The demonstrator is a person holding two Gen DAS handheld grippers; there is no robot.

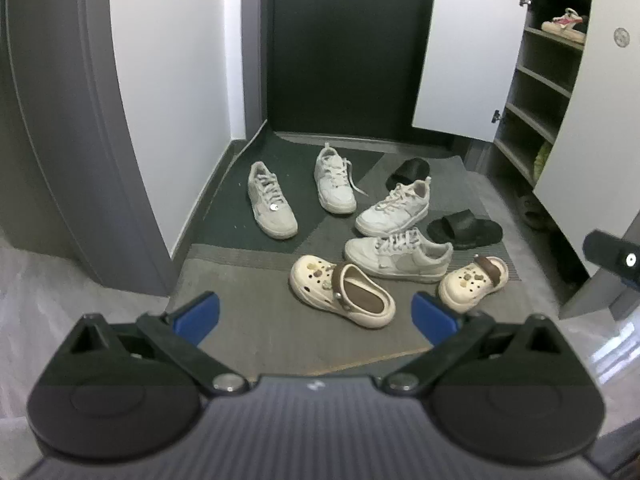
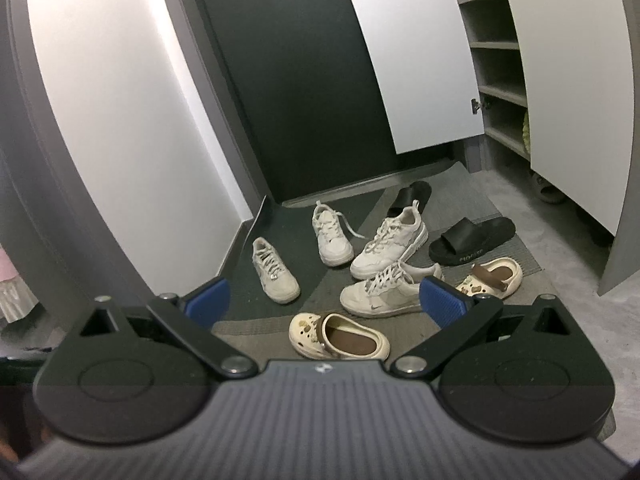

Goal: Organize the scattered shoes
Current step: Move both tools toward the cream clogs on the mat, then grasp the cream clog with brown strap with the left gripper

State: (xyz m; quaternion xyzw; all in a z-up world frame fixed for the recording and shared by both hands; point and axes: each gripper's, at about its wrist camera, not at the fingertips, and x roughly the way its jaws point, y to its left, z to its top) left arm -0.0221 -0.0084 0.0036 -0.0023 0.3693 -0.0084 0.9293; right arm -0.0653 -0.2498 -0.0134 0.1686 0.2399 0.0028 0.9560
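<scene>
A: Left wrist view first: how is the left claw (image 1: pixel 315 314) held?

B: Raised above the floor mat (image 1: pixel 256 320), tilted down toward the shoes, blue fingertips (image 1: pixel 197 317) spread wide with nothing between them. The right claw (image 2: pixel 325 299) is posed much the same, jaws wide apart and empty, touching nothing.

A: And the shoes?

B: Scattered over the mat before the dark door (image 1: pixel 352 48). Nearest is a cream clog (image 1: pixel 341 295), its mate (image 1: pixel 473 283) off to the right. Behind them lie a white sneaker (image 1: pixel 398 257) on its side, another (image 1: pixel 394 209) just behind it, and two more sneakers (image 1: pixel 271 205) (image 1: pixel 334 181) farther back. One black slide (image 1: pixel 466 230) sits right of the sneakers, a second (image 1: pixel 408 172) near the door.

A: Where's the cabinet?

B: The shoe cabinet (image 1: pixel 548 80) stands at right, doors open, with one shoe (image 1: pixel 564 24) on an upper shelf.
</scene>
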